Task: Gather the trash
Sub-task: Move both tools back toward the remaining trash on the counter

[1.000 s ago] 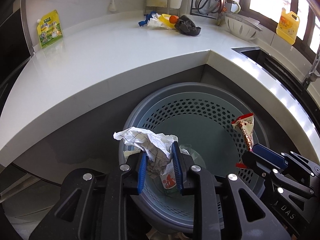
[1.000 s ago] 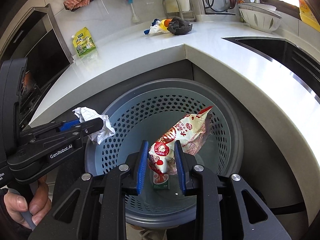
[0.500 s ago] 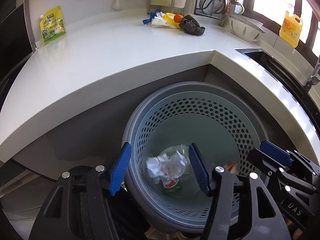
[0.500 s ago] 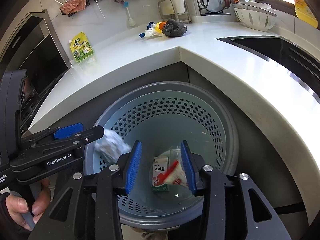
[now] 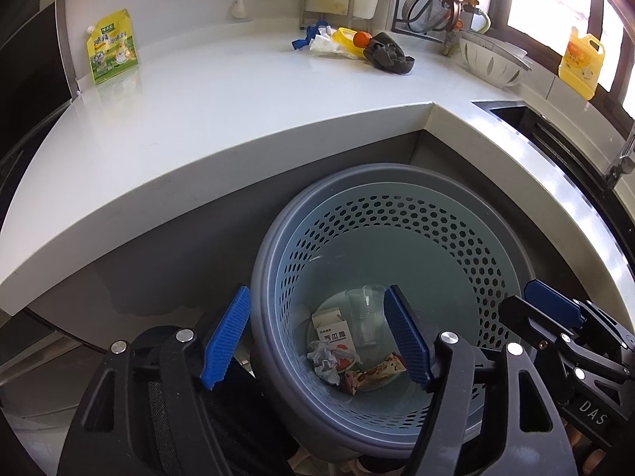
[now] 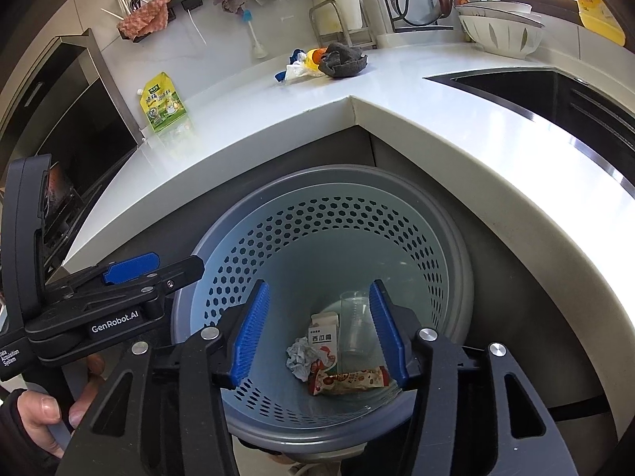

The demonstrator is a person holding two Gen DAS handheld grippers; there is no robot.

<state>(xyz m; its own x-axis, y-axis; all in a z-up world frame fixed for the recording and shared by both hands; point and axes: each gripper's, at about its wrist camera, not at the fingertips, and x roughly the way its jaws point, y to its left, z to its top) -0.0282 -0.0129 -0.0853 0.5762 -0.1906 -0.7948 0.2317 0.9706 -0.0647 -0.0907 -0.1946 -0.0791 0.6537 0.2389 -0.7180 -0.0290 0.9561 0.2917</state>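
Trash lies in your bin (image 5: 397, 182): crumpled paper (image 5: 325, 361), snack wrapper (image 6: 349, 381). Your left hand-held gripper (image 5: 317, 341) and right hand-held gripper (image 6: 317, 333) have just been opening; both spread, empty.

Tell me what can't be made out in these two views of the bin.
- Bin near rim: left wrist view, hidden by the left tool.
- Items under the dark cloth: right wrist view, covered.
- Carton small print: too small.
- Sink interior: cut off, dark.

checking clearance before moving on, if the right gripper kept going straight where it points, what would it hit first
Probably the trash at the bottom of the perforated bin: the right gripper, open and empty after opening, points at the small carton and clear plastic cup. Depth is unclear.
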